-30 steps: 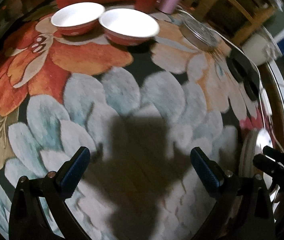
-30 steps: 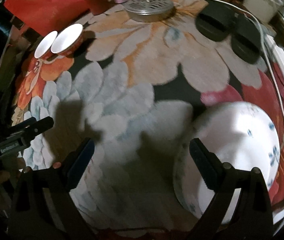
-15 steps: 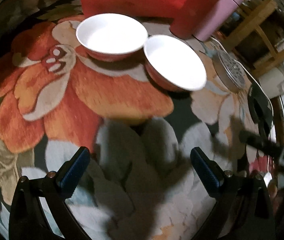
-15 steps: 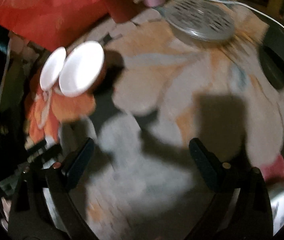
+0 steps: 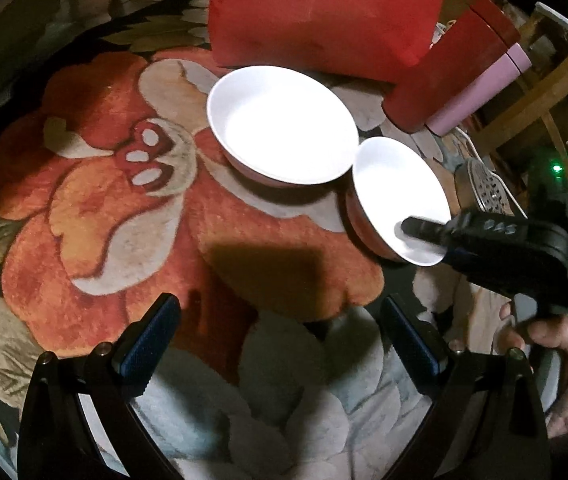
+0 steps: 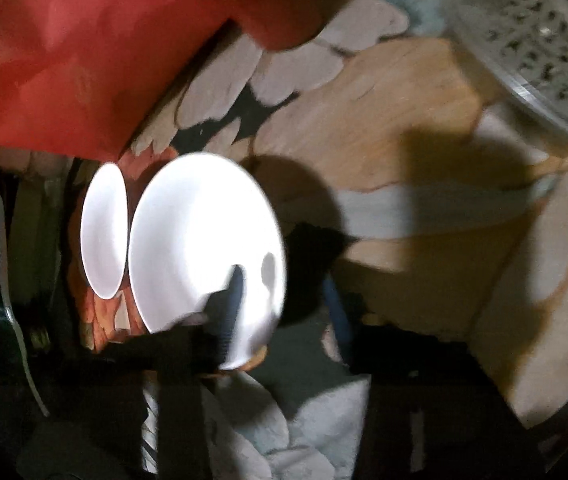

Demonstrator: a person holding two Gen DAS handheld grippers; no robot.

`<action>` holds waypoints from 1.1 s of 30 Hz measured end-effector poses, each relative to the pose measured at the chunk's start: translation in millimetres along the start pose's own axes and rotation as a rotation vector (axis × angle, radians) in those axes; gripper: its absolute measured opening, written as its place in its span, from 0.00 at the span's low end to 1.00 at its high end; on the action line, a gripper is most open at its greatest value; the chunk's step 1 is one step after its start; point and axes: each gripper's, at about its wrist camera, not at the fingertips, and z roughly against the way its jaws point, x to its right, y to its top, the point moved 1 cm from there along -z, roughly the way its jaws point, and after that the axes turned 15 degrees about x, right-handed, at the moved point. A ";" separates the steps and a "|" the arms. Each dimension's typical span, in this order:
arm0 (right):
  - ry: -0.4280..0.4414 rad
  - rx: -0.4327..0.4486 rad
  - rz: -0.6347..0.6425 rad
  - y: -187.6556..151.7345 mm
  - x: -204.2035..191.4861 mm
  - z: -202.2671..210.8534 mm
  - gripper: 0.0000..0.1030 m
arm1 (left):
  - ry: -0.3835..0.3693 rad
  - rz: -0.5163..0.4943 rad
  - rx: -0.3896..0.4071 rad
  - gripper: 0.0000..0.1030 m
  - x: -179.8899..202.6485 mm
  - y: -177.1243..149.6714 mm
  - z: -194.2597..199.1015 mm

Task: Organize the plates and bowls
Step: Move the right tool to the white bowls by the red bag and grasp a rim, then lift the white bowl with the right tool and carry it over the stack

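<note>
Two white bowls side by side on a flowered rug (image 5: 124, 220). Right hand-held gripper (image 6: 284, 300) just closing astride the rim of the right bowl (image 5: 400, 196), one finger inside. Left hand-held gripper (image 5: 280, 344) spread wide, empty, short of the left bowl (image 5: 282, 124).

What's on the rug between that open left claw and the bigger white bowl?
Nothing: only bare flowered rug and a shadow between the left claw and the bigger white bowl, in the left wrist view.
</note>
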 end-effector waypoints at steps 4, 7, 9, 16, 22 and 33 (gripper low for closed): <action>0.007 0.006 0.054 -7.7 -8.1 3.0 0.15 | -0.005 0.005 -0.002 0.97 -4.5 -1.3 4.0; 0.074 -0.037 0.044 -22.7 -2.5 14.6 0.15 | -0.020 0.003 0.002 0.94 -2.0 -1.8 5.1; 0.120 -0.068 0.043 -34.3 -0.4 21.0 0.14 | -0.032 -0.005 -0.003 0.89 0.0 -2.5 5.5; 0.216 -0.180 0.124 -72.1 2.0 31.3 0.14 | -0.070 -0.023 -0.068 0.57 10.6 -16.2 -7.1; 0.138 -0.106 0.154 -72.5 -5.4 38.2 0.17 | -0.106 -0.082 -0.131 0.16 29.3 -29.8 -22.3; 0.052 -0.019 0.277 -88.1 -22.4 56.9 0.15 | -0.104 -0.126 -0.106 0.16 37.6 -44.2 4.9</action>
